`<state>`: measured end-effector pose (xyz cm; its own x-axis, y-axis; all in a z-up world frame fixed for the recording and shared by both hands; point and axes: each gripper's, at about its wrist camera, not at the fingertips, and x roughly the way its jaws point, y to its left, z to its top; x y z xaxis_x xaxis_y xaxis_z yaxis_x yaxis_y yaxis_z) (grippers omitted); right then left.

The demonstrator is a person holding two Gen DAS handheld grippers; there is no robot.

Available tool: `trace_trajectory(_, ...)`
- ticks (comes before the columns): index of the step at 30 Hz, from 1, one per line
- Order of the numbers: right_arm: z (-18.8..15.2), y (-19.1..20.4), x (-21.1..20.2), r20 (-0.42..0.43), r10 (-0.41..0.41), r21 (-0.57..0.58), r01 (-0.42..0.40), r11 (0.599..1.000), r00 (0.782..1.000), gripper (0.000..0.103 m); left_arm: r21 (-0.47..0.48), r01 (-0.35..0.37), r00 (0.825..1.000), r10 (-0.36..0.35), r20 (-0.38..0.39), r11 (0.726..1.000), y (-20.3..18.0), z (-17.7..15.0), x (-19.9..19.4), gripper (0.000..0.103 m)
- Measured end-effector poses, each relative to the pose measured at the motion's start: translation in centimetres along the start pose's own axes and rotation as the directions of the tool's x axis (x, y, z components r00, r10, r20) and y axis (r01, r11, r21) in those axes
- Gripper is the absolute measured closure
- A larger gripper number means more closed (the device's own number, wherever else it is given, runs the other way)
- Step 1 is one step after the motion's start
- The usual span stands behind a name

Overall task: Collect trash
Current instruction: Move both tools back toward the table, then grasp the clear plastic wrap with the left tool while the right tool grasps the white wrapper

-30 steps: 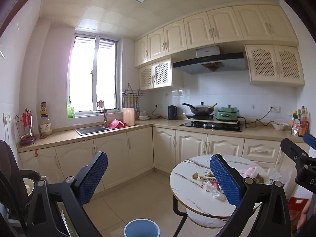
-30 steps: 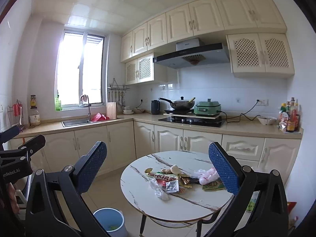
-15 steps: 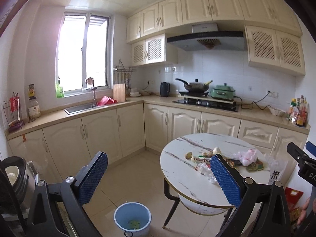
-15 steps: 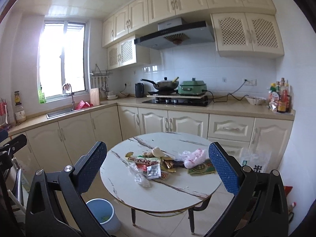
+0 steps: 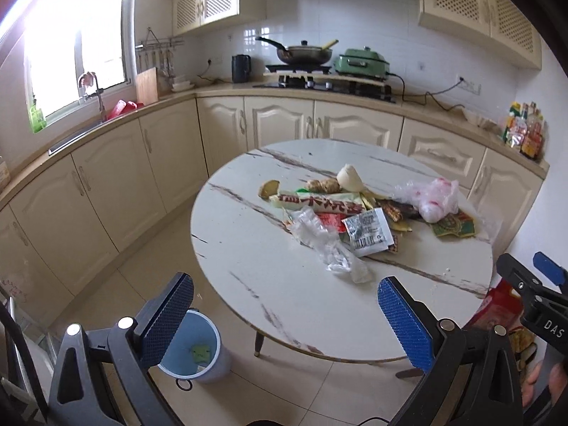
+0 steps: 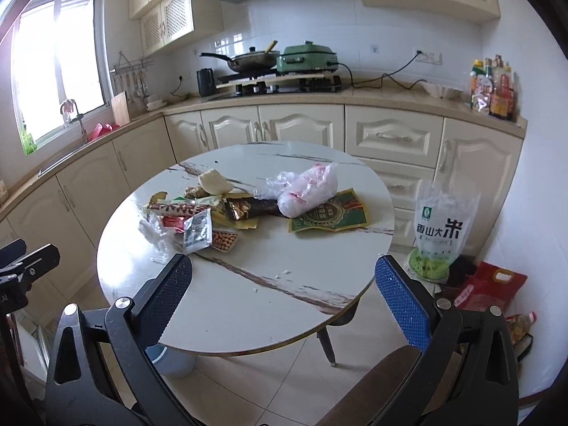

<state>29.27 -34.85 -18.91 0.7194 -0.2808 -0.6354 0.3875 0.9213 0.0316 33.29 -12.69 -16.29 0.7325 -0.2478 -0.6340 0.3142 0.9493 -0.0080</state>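
Where a second ago both views took in ceiling and cupboards, they now tilt down over the counter (image 6: 248, 298). Left tongs (image 5: 285, 314) and right tongs (image 6: 284, 291) are spread and empty, near the wrappers (image 6: 198, 223); beside the counter waits the bin (image 5: 193, 351), so collecting can begin.

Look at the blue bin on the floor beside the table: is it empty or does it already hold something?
Nearly empty. The blue bin stands upright and open, with one small green scrap on its bottom; the left wrist view shows nothing else inside.

Round table (image 5: 255, 266) glossy white marble-look top with grey veins, crinkled clear plastic wrap (image 5: 326, 245) toward its near edge, shiny foil sachet (image 6: 198, 231), matt blue plastic bin (image 5: 198, 351), textured blue pads (image 6: 401, 298) on matt black gripper frames, smooth cream floor tiles (image 5: 142, 294)
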Motion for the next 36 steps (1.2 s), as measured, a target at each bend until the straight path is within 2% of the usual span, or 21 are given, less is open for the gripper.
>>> trace_trajectory(8,0.7,-0.6,5.6,-0.076,0.008,-0.023,-0.01,1.0,0.997,0.0,0.005,0.034,0.994,-0.034,-0.103,0.999,-1.1,4.1,10.4,0.004)
trace_trajectory(11,0.9,-0.6,7.2,-0.093,0.016,-0.029,-0.019,0.999,0.996,0.0,-0.003,0.036,0.991,-0.036,-0.129,0.999,-1.0,5.6,14.1,0.011)
trace_trajectory(14,1.4,-0.2,8.6,-0.104,0.019,-0.04,-0.024,0.999,0.994,0.0,-0.016,0.029,0.987,-0.031,-0.158,0.999,-0.5,7.1,17.4,0.026)
trace_trajectory(16,1.6,0.2,9.3,-0.111,0.028,-0.047,-0.033,0.998,0.993,0.0,-0.039,0.057,0.981,-0.063,-0.182,0.998,0.1,7.7,19.4,0.037)
trace_trajectory(18,1.8,0.7,9.9,-0.113,0.039,-0.056,-0.046,0.997,0.993,0.0,-0.063,0.076,0.978,-0.087,-0.191,0.995,0.6,8.2,20.7,0.041)
trace_trajectory(20,2.0,1.5,10.4,-0.115,0.055,-0.07,-0.064,0.996,0.992,0.0,-0.035,0.087,0.98,-0.092,-0.177,0.996,0.8,8.8,21.3,0.061)
trace_trajectory(21,2.0,2.0,10.6,-0.117,0.058,-0.075,-0.067,0.995,0.991,0.0,-0.018,0.111,0.978,-0.112,-0.174,0.994,0.9,8.9,21.4,0.079)
trace_trajectory(22,2.1,2.4,10.8,-0.121,0.067,-0.08,-0.077,0.994,0.99,0.0,-0.016,0.129,0.976,-0.13,-0.177,0.992,1.1,8.8,21.4,0.085)
trace_trajectory(25,2.3,4.1,11.4,-0.129,0.097,-0.1,-0.11,0.989,0.987,0.0,-0.008,0.133,0.979,-0.133,-0.155,0.991,2.8,8.6,20.5,0.087)
trace_trajectory(32,2.9,9.4,14.2,-0.192,0.174,-0.155,-0.205,0.967,0.966,0.001,-0.06,0.196,0.974,-0.202,-0.104,0.979,7.8,8.0,17.5,0.088)
trace_trajectory(36,3.0,11.6,16.5,-0.254,0.156,-0.17,-0.203,0.964,0.955,0.018,-0.068,0.193,0.976,-0.199,-0.09,0.979,10.2,6.8,15.4,0.088)
